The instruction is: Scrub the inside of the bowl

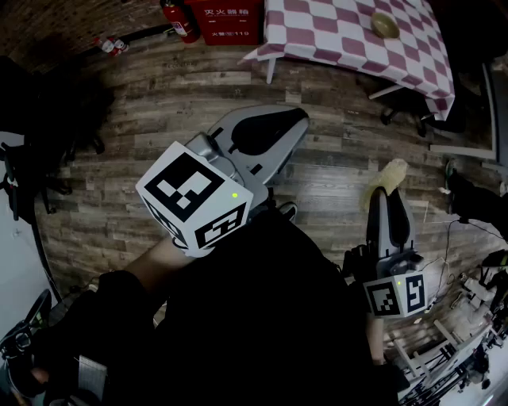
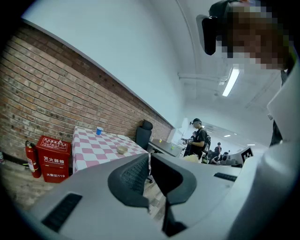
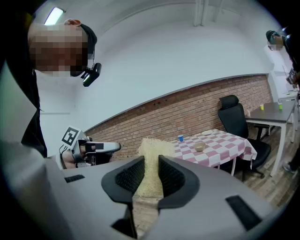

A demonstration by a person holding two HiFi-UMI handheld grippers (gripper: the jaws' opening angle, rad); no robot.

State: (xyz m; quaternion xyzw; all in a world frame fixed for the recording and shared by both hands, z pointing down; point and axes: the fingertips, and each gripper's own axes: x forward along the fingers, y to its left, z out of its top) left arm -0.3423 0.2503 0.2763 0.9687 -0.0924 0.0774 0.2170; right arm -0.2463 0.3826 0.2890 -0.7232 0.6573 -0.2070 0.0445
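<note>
A small tan bowl (image 1: 386, 25) stands on a pink-and-white checked table (image 1: 333, 32) across the wooden floor; it also shows as the bowl (image 2: 122, 149) and the bowl (image 3: 200, 147) in the gripper views. My right gripper (image 1: 389, 198) is shut on a pale yellow fibrous scrubber (image 1: 386, 176), which sticks up between the jaws as the scrubber (image 3: 151, 154). My left gripper (image 1: 270, 131) is held higher and to the left. Its jaws stand together with nothing between them in the left gripper view (image 2: 150, 161). Both grippers are well short of the table.
A red fire-equipment box (image 1: 226, 20) and an extinguisher (image 1: 178, 20) stand by the brick wall left of the table. A blue cup (image 3: 180, 138) is on the table's far side. A black office chair (image 3: 234, 117) is behind it. People stand in the background (image 2: 199, 136).
</note>
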